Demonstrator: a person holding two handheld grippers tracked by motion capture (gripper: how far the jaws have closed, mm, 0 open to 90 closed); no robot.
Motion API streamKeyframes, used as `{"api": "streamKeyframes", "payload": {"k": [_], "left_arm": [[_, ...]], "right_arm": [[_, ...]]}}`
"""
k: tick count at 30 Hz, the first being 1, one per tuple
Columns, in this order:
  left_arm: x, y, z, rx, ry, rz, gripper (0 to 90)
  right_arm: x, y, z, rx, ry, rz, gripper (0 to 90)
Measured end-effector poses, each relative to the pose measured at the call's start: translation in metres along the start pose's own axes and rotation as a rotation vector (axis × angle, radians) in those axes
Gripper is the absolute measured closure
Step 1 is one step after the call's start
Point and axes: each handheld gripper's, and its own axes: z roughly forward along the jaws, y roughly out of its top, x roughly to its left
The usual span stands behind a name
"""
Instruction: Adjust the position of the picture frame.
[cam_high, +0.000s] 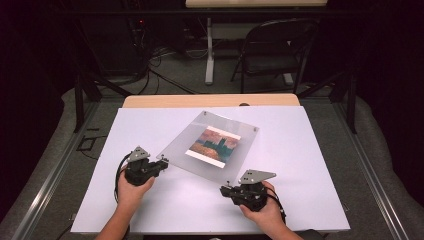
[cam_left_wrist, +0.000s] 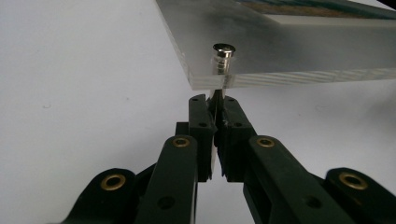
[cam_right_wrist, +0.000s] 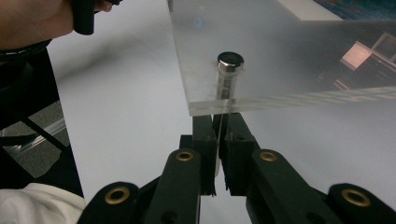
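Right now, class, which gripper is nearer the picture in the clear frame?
Left. The left gripper is at the frame's left corner; the right gripper at its near corner, farther from the picture.

Counted on the counter (cam_high: 150, 210): one clear acrylic panel (cam_high: 185, 145), one picture (cam_high: 214, 143) under it, four metal corner studs seen from above, one (cam_left_wrist: 223, 57) close in the left gripper view. Two grippers, left (cam_high: 161, 162) and right (cam_high: 223, 190). One folding chair (cam_high: 272, 50) behind.
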Motion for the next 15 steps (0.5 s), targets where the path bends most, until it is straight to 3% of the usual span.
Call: {"api": "streamKeyframes", "payload": {"k": [15], "left_arm": [[-0.020,0.006,-0.011,-0.030,-0.026,0.052,85.3]], "right_arm": [[-0.007,-0.003,-0.018,-0.021,-0.021,0.039,85.5]]}}
